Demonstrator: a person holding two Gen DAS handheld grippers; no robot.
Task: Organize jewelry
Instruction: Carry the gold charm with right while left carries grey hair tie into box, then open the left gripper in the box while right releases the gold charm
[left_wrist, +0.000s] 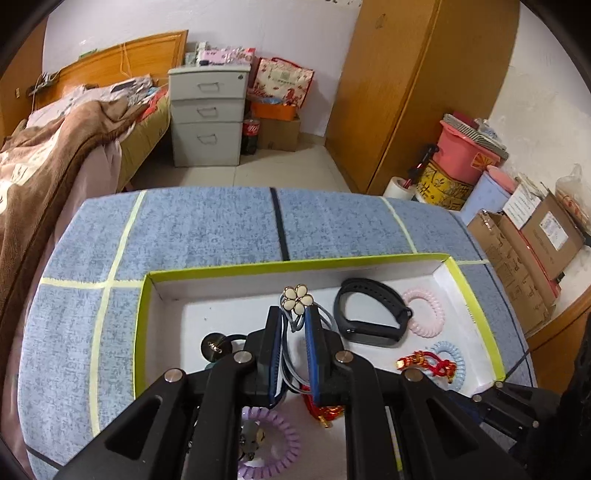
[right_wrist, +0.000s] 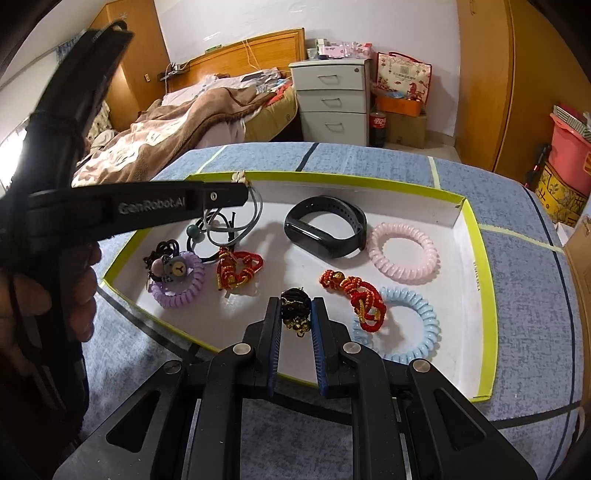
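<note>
White tray (right_wrist: 466, 221) with lime rim sits on the blue counter (right_wrist: 517, 295). Inside: black wristband (right_wrist: 325, 229), pink coil tie (right_wrist: 404, 253), blue coil tie (right_wrist: 413, 325), purple coil tie (right_wrist: 181, 282), two red knotted cords (right_wrist: 238, 271). Left tongs (left_wrist: 293, 321) clamped on a grey flower hair tie (left_wrist: 297, 297), above the tray. Right tongs (right_wrist: 295, 314) clamped on a black-and-gold charm (right_wrist: 293, 312) over the tray's near edge.

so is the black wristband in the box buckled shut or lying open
Shut: the black wristband forms one closed loop, its strap ends joined, lying on the floor of the box beside the pink coil hair tie.
</note>
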